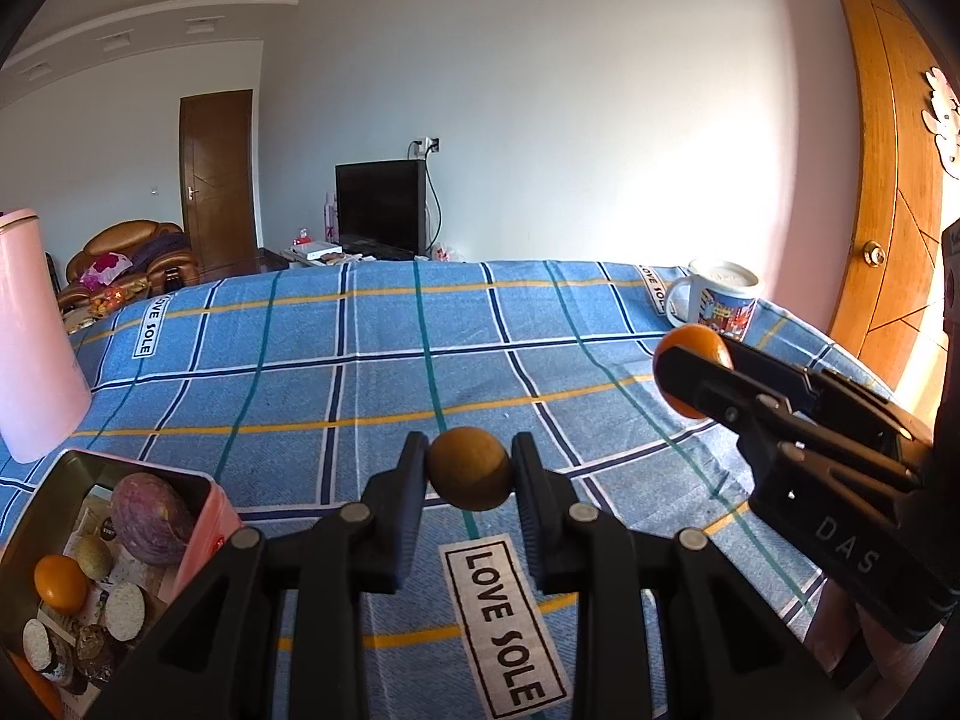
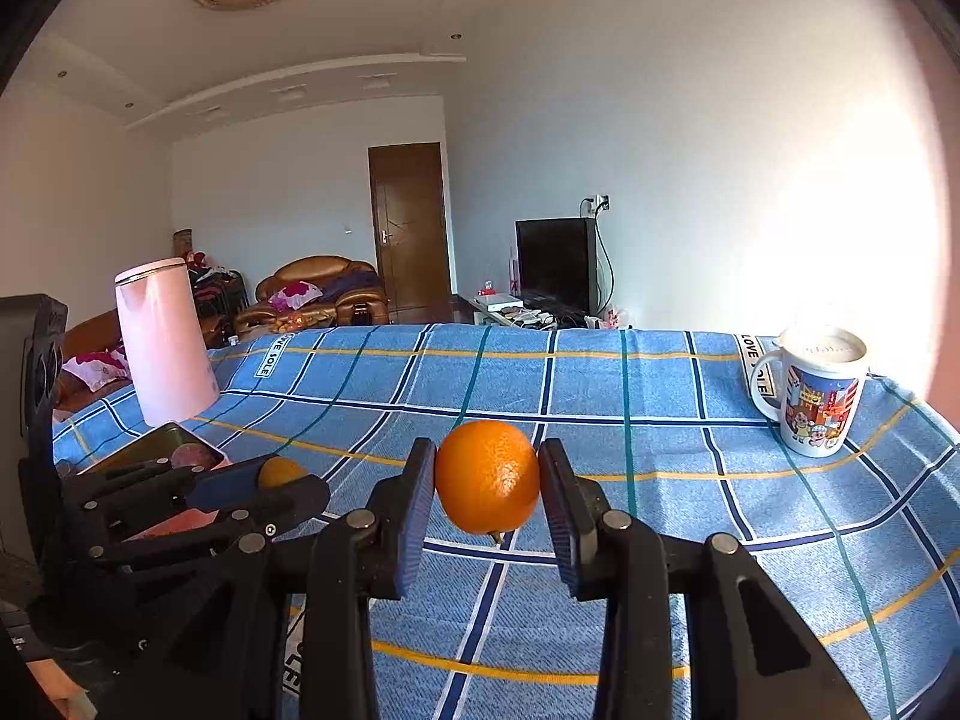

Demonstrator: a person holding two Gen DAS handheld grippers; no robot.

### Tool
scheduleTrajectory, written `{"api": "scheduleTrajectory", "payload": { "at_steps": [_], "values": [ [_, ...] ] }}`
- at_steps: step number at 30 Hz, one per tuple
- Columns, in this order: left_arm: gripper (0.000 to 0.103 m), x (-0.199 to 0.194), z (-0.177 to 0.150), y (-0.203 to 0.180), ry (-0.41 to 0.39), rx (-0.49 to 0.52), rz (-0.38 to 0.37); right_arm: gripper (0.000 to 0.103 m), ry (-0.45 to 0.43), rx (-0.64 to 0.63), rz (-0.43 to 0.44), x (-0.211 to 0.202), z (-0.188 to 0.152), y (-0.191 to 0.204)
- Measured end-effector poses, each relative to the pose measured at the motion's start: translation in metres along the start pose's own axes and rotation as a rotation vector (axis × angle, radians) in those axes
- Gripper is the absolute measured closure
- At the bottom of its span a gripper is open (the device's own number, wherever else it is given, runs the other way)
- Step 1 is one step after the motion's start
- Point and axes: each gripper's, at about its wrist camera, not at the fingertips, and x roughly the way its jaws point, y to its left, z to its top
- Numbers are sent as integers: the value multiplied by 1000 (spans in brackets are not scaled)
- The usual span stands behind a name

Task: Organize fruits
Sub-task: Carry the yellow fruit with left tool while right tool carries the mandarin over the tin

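Fruits everywhere here, lol. Left tool (image 1: 469, 468) is clamped on a small round brownish fruit (image 1: 469, 468), matte skin with a dull, slightly rough look, pinched between the two ribbed dark-blue pads and held up above the counter (image 1: 384, 372). Right tool (image 2: 487, 477) is closed down on a glossy orange (image 2: 487, 477), dimpled peel, tiny stem nub poking out the bottom, also lifted clear of the cloth. From the left wrist view you can see that right tool out at about 3 o'clock, orange sticking out past its black plastic fingers.

Counter is covered in a woven blue plaid cloth with yellow, teal and navy lines, plus white "LOVE SOLE" patches.

Down at 8 o'clock in the left view there's a pink tin box (image 1: 204, 540), rectangular with rounded corners and a shiny metal inside. In it: a smooth purple-streaked egg-shaped fruit (image 1: 150, 519), another small orange (image 1: 60, 583), a pale greenish one, and some round flat things I can't make out. Just beyond the box stands a tall pink tapered kettle (image 1: 30, 336) with a smooth finish.

Over at 2 o'clock near the far corner sits a white ceramic mug (image 2: 819, 399) with a cartoon print, handle pointing left.
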Motion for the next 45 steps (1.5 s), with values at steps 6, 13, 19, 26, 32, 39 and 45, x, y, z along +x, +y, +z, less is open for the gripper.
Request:
{"api": "scheduleTrajectory", "payload": {
  "at_steps": [6,13,19,26,32,39,45],
  "values": [
    [73,-6,-2,1,-26,3,4,66,-21,-25,-6,-4,-1,5],
    [73,-16,-4,2,-53,8,13,66,-43,-47,-14,-11,-3,10],
    [73,-29,-9,7,-73,15,13,66,-50,-50,-11,-17,-4,14],
    [73,-40,-14,18,-77,4,6,66,-56,-48,5,-24,-7,21],
    [73,-49,-19,26,-82,-9,2,66,-52,-45,28,-29,-8,31],
    [73,-64,-25,41,-89,-31,6,66,-45,-51,67,-28,-9,48],
    [73,-78,-28,58,-86,-46,13,66,-30,-42,116,-25,-4,65]
  ]
}}
